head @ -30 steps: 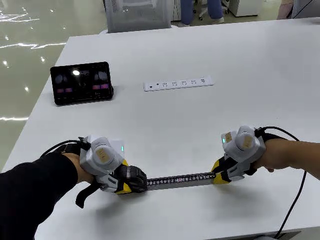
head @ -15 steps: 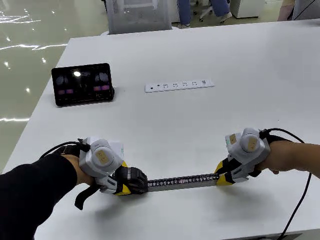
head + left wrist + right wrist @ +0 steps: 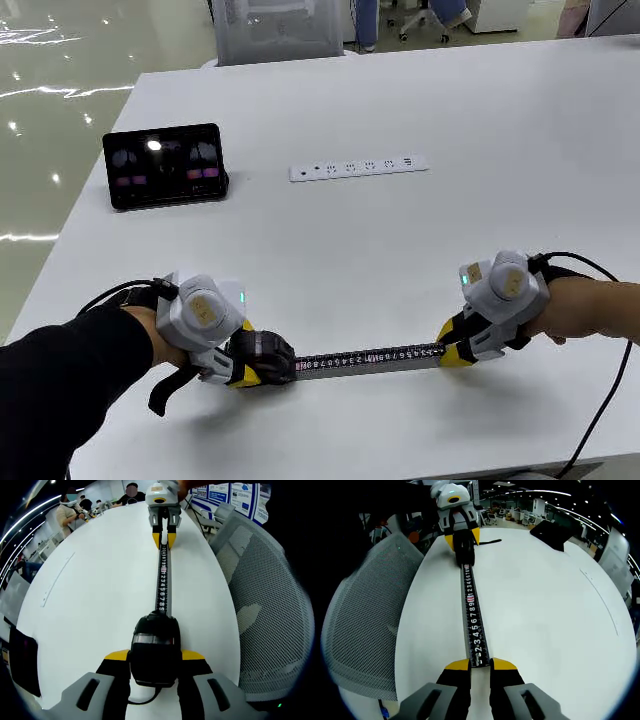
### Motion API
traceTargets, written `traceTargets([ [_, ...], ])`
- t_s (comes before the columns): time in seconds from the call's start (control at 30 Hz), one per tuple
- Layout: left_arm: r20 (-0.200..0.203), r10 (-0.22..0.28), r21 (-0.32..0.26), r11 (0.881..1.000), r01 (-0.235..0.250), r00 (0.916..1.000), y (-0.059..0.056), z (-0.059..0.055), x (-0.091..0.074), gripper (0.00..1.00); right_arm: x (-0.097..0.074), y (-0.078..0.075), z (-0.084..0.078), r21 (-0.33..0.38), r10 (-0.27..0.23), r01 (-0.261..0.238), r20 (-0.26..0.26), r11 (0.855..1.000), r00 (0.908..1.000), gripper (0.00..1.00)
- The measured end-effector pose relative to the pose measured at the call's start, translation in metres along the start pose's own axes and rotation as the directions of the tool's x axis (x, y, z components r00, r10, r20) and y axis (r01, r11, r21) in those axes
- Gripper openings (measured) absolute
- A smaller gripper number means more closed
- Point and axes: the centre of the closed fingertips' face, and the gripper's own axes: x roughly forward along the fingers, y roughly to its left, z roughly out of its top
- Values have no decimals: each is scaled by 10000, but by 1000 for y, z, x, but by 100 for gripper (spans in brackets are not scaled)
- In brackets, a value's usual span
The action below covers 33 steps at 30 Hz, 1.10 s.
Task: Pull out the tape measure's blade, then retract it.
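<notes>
Blade (image 3: 472,625) end hidden inside right gripper (image 3: 480,664)

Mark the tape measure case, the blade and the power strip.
tape measure case (image 3: 155,652): left gripper view, top of the black housing.
blade (image 3: 472,615): right gripper view, middle of the numbered strip.
power strip (image 3: 358,168): head view, centre of its white body.

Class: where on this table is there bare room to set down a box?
Free: the broad patch between power strip and blade; the table's right half past the strip; the gap between tablet and left gripper. Crowded: the near edge, where it and the right gripper stretch the tape measure.
</notes>
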Motion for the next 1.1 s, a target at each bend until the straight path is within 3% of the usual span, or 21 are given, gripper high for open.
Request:
traceTargets([
  [1.1,27,8,-11,10000,-8,10000,1,1,0,30,-14,2,-16,132,-57,59,-150,9999,9999,10],
])
